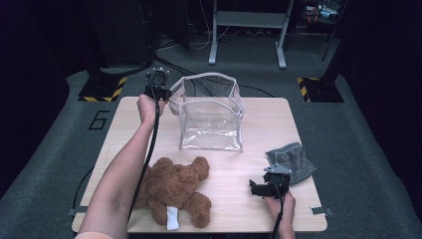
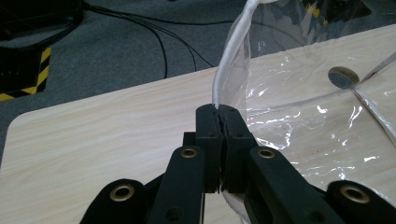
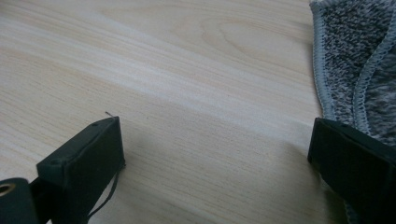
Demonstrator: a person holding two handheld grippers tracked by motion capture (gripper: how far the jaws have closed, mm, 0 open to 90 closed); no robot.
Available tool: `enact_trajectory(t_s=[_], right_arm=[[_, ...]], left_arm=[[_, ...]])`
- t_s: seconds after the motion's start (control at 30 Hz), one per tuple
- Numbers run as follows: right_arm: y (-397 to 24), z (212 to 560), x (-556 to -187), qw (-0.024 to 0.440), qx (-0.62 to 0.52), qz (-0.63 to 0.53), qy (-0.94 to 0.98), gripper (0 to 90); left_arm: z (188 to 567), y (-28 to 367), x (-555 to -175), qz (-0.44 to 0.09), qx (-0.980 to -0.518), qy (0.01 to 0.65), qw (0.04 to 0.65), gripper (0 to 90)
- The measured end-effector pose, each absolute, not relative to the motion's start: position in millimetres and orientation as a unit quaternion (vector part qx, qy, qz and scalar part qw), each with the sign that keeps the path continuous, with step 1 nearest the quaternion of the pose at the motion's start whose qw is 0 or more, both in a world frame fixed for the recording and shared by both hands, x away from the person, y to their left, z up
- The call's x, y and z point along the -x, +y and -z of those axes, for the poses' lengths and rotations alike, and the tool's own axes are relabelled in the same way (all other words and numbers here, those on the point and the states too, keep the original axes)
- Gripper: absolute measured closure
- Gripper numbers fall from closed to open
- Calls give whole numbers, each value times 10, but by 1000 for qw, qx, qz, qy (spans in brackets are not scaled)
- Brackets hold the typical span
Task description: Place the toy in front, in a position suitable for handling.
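Dark room w/ grey carpet, cables on floor, metal frame legs at back; pale wood table in the middle. Clear bag w/ white trim stands open at the table's far centre. Left gripper is at the bag's left top edge, jaws pressed together, pinching the white rim between them; rim runs up from the jaw tips in left gripper view. Right gripper sits low at near right, well apart from the bag, jaws spread wide over bare wood, nothing between. Grey cloth just beside its one jaw. Brown teddy bear lies near front-left.
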State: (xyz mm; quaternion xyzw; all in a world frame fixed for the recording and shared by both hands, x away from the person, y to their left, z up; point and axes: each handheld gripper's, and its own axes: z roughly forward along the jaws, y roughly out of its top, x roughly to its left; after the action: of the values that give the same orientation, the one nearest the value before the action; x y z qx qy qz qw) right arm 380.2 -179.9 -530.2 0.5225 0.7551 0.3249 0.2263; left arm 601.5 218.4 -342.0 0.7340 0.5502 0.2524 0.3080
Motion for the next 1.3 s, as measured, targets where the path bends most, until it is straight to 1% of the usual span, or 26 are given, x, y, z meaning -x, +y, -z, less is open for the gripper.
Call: enact_trajectory(t_s=[0.67,0.8,1.3], right_arm=[[-1799,5301,-3802,227,-523,-325,755,30],[-1799,5301,-3802,227,-523,-324,755,30],[-1800,5302,-3803,226,-523,-325,755,30]], left_arm=[[3383,2628,-5992,-268,-716,573,295,876],[3379,2727,-5995,-273,-707,581,298,876],[3342,2906,-5986,-288,-700,582,295,876]])
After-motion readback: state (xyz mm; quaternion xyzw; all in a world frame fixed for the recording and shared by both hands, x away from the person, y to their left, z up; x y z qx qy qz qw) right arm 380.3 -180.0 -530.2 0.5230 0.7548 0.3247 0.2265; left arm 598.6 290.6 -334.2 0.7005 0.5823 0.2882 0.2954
